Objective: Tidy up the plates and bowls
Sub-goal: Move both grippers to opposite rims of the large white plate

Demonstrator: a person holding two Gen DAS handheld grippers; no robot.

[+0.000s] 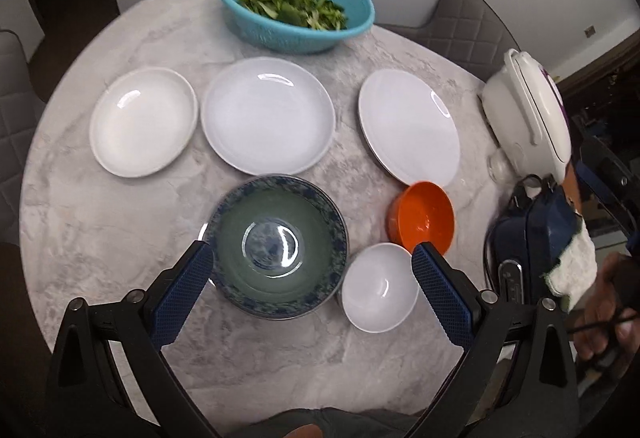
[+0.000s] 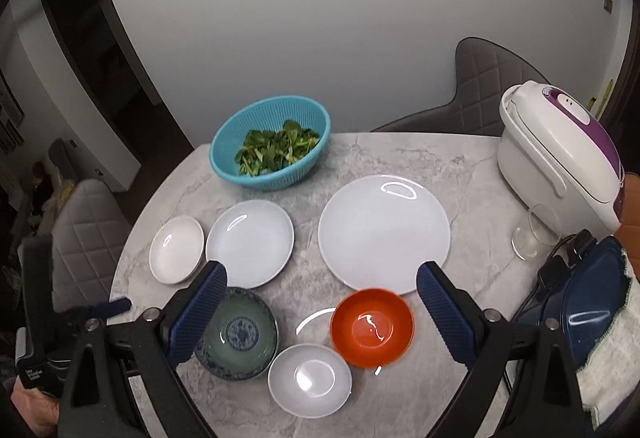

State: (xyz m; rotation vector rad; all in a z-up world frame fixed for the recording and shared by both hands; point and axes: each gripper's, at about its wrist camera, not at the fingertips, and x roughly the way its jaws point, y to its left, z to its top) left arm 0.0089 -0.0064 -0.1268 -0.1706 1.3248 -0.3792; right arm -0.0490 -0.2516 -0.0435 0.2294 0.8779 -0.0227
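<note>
Three white plates lie in a row on the marble table (image 1: 100, 230): a small deep one (image 1: 143, 121) (image 2: 176, 249), a middle one (image 1: 268, 115) (image 2: 250, 242) and a large one (image 1: 409, 127) (image 2: 384, 234). In front of them stand a green bowl with a blue pattern (image 1: 278, 246) (image 2: 239, 334), a small white bowl (image 1: 380, 288) (image 2: 310, 380) and an orange bowl (image 1: 421, 217) (image 2: 372, 326). My left gripper (image 1: 312, 262) hovers open above the patterned and white bowls, holding nothing. My right gripper (image 2: 322, 280) is open and empty above the bowls.
A teal colander of green leaves (image 1: 295, 7) (image 2: 271, 142) sits at the table's far side. On the right stand a white rice cooker (image 2: 560, 165) (image 1: 528, 113), a glass (image 2: 534, 236) and a dark blue appliance with a cloth (image 2: 580, 314). Quilted chairs (image 2: 500, 93) surround the table.
</note>
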